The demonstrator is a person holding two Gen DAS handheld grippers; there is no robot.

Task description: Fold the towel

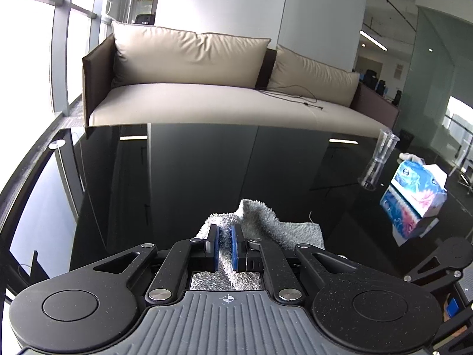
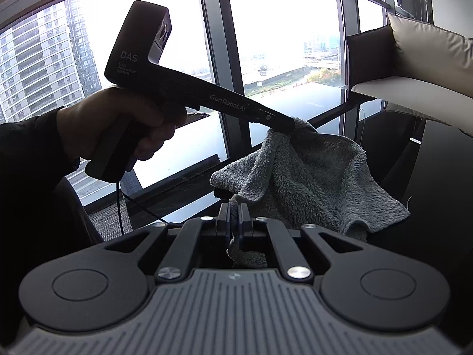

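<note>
A grey fluffy towel (image 1: 266, 222) lies on the black glossy table (image 1: 192, 171). My left gripper (image 1: 226, 232) is shut on a fold of it, the cloth pinched between the blue pads (image 1: 235, 244). In the right wrist view the towel (image 2: 313, 177) hangs in a drape, one corner lifted by the left gripper (image 2: 291, 125), which a hand (image 2: 124, 121) holds. My right gripper (image 2: 235, 217) is shut on another edge of the towel close to the camera, its jaws pressed together on the cloth.
A beige sofa (image 1: 224, 88) stands behind the table. A clear plastic cup (image 1: 381, 151) and a blue tissue box (image 1: 419, 186) sit at the table's right side. Large windows (image 2: 280, 29) run along the left of the room. A dark sleeve (image 2: 29, 177) fills the left of the right wrist view.
</note>
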